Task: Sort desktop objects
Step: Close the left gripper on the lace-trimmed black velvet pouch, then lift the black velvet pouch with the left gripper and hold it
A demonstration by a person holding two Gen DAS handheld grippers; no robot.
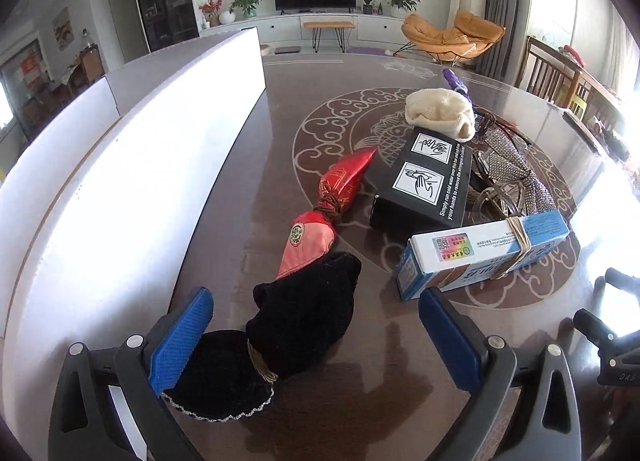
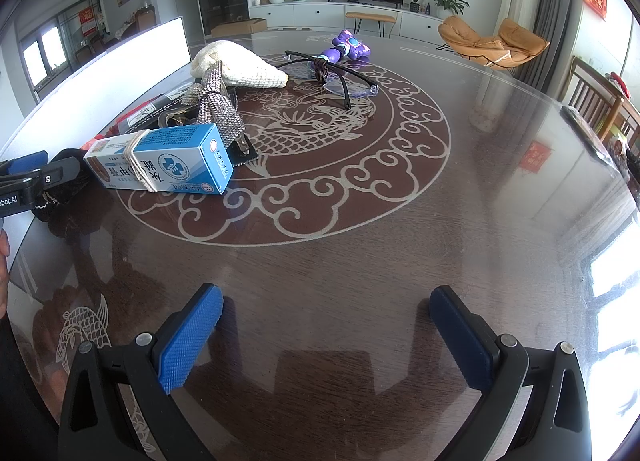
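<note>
black pouch (image 1: pixel 296 337) half hidden, red packet (image 1: pixel 320 217) overlapped

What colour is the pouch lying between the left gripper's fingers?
Black, with a pale trimmed edge; the pouch shows best in the left wrist view.

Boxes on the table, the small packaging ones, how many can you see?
2. A blue-and-white box bound with a rubber band lies nearest the grippers; a black box with hand-washing pictures lies just behind it, under the cream knit item. Clutter may hide others.
</note>
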